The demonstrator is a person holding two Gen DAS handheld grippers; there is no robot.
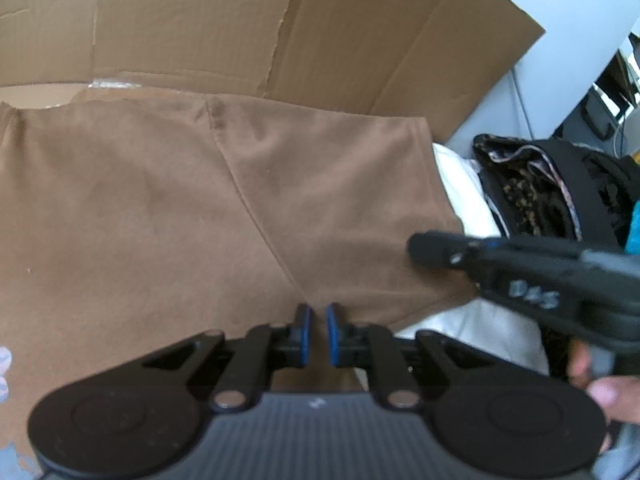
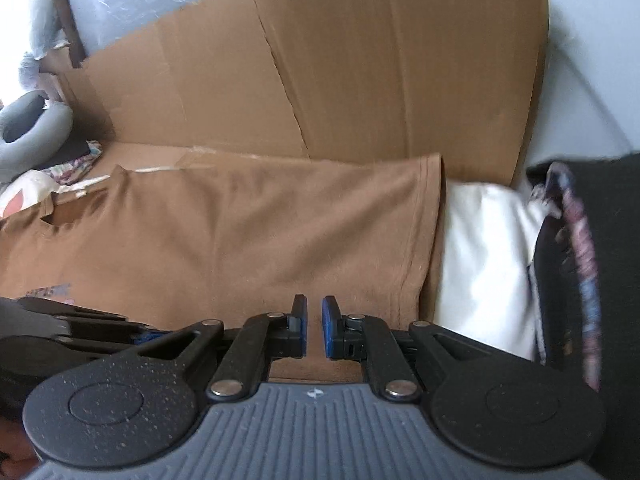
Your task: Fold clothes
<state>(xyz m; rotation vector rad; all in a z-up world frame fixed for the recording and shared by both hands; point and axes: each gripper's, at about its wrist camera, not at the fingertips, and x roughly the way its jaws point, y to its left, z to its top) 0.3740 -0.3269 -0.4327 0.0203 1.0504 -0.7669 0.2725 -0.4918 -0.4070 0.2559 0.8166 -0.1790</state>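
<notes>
Left wrist view showed the left gripper with its jaws drawn nearly together, a narrow slit between the blue pads and nothing in it; they hovered over the near edge of the brown T-shirt. Right wrist view showed the right gripper much the same: jaws almost closed, a thin gap, no cloth pinched, poised above the shirt's near hem on the right side.

One brown T-shirt lay spread flat on the cardboard, which was laid out beneath it and propped up behind it. A fold line or seam ran diagonally down the shirt toward the left jaws. Its hemmed right edge lay against a white cloth, apparently a pillow. Further right sat a pile of dark clothing with a patterned lining.

As a judgement, the shirt would be light, limp and easily creased, with no stiffness to hold a shape. Pinching the doubled hem or a corner would give the surest hold, one point per gripper, well apart, so the cloth hangs straight.

Count: two grippers, one brown shirt, one cardboard sheet, one white cloth.
</notes>
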